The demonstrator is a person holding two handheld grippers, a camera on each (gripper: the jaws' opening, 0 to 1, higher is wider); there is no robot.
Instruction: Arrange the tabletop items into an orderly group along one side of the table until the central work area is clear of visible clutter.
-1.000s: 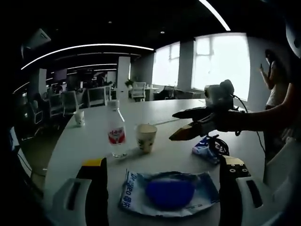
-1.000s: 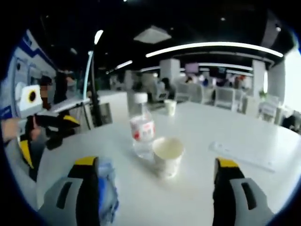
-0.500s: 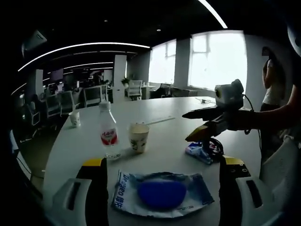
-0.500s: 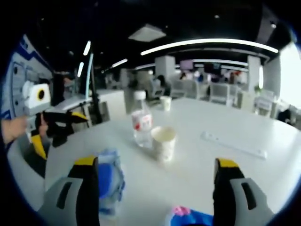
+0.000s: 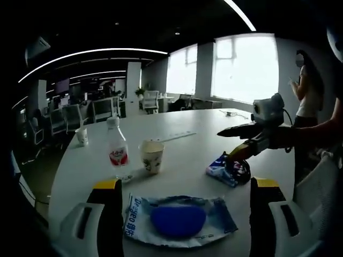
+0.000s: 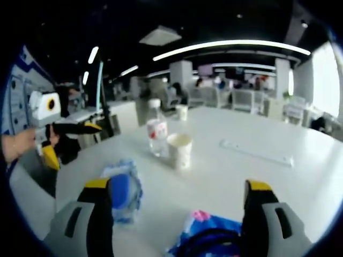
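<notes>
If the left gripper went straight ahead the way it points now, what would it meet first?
Most likely the blue wipes packet, which lies flat on the table between the open jaws of the left gripper. Beyond it stand the paper cup and the water bottle, though depth is uncertain.

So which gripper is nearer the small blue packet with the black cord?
Right. The right gripper sits right over the small blue packet; the left gripper frames the wipes pack beside it.

Left gripper (image 5: 182, 201), right gripper (image 6: 179, 201): jaws spread wide.
</notes>
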